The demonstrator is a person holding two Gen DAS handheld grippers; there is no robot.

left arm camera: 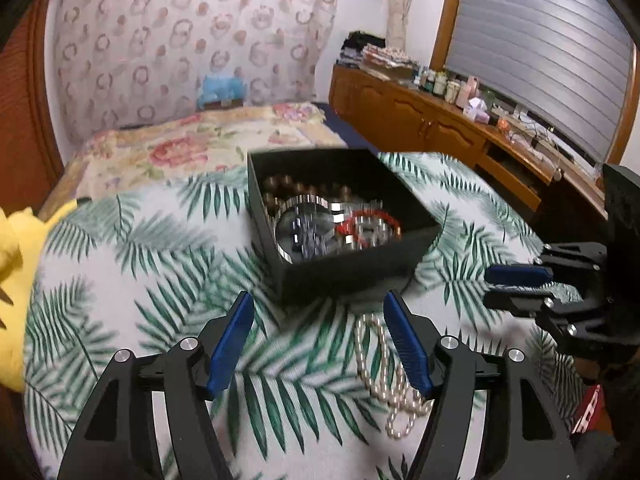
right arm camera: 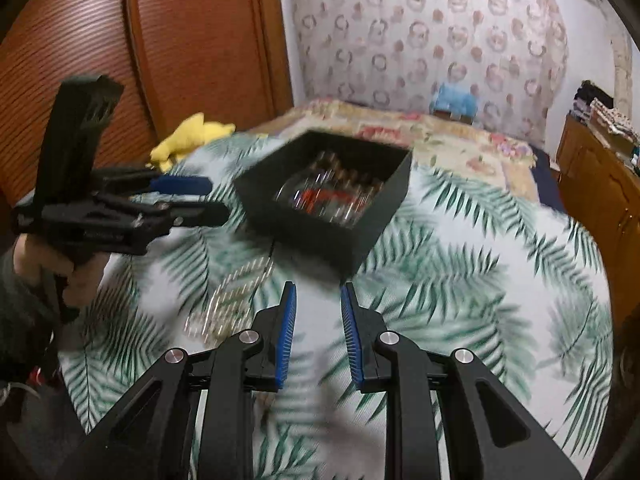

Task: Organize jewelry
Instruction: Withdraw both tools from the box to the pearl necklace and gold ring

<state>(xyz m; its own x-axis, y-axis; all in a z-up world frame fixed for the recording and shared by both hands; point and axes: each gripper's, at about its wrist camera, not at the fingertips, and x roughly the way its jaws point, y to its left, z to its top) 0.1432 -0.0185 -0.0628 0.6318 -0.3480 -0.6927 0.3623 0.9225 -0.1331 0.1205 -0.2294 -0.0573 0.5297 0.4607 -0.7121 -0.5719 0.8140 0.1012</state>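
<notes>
**Clearly, the pearls are the loose end**

Clearly the risk lies with the pearl necklace (left arm camera: 390,376), which sprawls in loops on the palm-leaf cover (left arm camera: 132,280) just in front of the black box (left arm camera: 352,276), not in it. The left gripper (left arm camera: 318,344) is spread wide with nothing between its pads, and the strand lies partly under its right finger. A pinch on a single loop would likely leave the rest trailing, and it could catch on the box wall or slide off the soft cover. The right gripper (right arm camera: 318,332) stands narrowly parted and empty, over bare cover near the box corner; both views are smeared by motion, so a hasty closure may miss.

The box sits open, no lid in sight. Inside lie a brown bead bracelet (left arm camera: 296,194), a red bracelet (left arm camera: 370,222) and shiny silver pieces (left arm camera: 304,232), piled together without dividers, so tangling is likely.
</notes>
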